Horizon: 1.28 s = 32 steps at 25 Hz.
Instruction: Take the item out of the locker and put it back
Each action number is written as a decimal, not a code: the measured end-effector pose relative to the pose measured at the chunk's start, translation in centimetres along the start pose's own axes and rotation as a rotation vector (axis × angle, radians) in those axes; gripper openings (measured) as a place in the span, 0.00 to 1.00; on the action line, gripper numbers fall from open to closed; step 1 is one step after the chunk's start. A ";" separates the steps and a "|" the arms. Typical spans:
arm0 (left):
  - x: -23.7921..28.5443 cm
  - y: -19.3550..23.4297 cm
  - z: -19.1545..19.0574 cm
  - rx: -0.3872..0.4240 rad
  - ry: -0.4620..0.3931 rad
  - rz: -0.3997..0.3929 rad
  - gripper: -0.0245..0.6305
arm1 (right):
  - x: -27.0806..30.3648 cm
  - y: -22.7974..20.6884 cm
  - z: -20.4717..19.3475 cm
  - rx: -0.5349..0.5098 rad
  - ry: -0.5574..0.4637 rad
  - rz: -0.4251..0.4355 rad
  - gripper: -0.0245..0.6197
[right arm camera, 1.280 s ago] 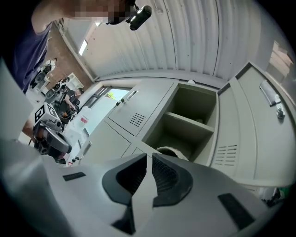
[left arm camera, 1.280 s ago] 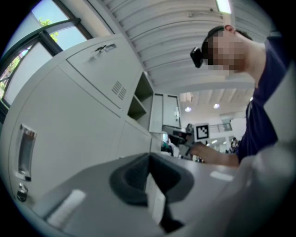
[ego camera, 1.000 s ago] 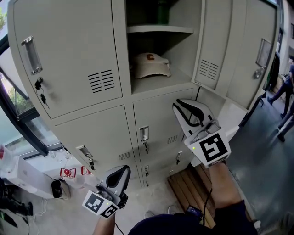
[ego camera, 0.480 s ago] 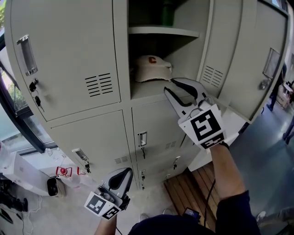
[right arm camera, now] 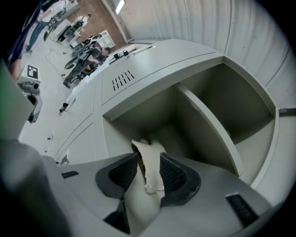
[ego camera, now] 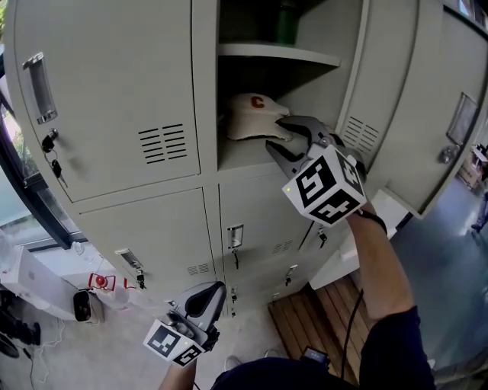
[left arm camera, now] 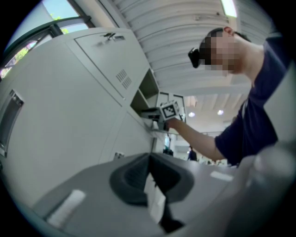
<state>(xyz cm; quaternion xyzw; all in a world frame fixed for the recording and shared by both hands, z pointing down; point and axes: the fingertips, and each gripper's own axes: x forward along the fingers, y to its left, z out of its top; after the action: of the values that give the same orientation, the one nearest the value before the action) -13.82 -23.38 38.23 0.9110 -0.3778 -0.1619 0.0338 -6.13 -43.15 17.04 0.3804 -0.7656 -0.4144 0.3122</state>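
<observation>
A cream cap [ego camera: 252, 116] with a red letter lies on the floor of the open locker compartment [ego camera: 244, 155]. My right gripper [ego camera: 274, 134] reaches into that compartment, its jaws on either side of the cap's brim. In the right gripper view the cap [right arm camera: 151, 178] hangs between the dark pads [right arm camera: 173, 173] with a little room at each side; the right gripper [right arm camera: 147, 156] is open, its jaws having just been opening. My left gripper [ego camera: 216, 288] hangs low in front of the lower lockers, shut and empty; in the left gripper view [left arm camera: 149, 157] its jaws meet.
The locker door [ego camera: 381, 107] stands swung out to the right of my arm. A shelf [ego camera: 274, 55] above the cap carries a green thing [ego camera: 286, 17]. Keys [ego camera: 50, 145] hang from the left door. A wooden pallet [ego camera: 324, 316] lies on the floor below.
My right gripper rose and went into the compartment, rolled, and its jaws went from shut to wide open around the cap's brim. The left gripper has barely shifted.
</observation>
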 end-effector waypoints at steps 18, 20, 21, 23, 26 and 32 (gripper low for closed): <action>0.3 1.3 -0.7 -0.014 0.011 0.028 0.04 | 4.7 -0.1 -2.3 -0.209 0.152 0.006 0.24; 0.2 1.4 -0.7 -0.014 0.011 0.033 0.04 | 5.0 -0.3 -2.4 -0.205 0.153 -0.001 0.21; 0.1 1.5 -0.7 -0.014 0.012 0.036 0.04 | 5.2 -0.4 -2.4 -0.203 0.152 -0.006 0.19; 0.0 1.6 -0.6 -0.014 0.013 0.040 0.04 | 5.3 -0.7 -2.4 -0.203 0.152 -0.021 0.15; -0.2 1.8 -0.7 -0.013 0.015 0.046 0.04 | 5.5 -1.1 -2.3 -0.213 0.156 -0.055 0.12; -0.5 1.8 -0.5 -0.008 0.019 0.051 0.04 | 5.3 -2.7 -2.1 -0.223 0.162 -0.160 0.07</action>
<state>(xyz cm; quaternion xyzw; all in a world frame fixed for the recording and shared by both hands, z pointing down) -15.18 -24.39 39.21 0.9024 -0.3999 -0.1540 0.0453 -6.33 -49.42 16.46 0.4353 -0.6543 -0.4883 0.3795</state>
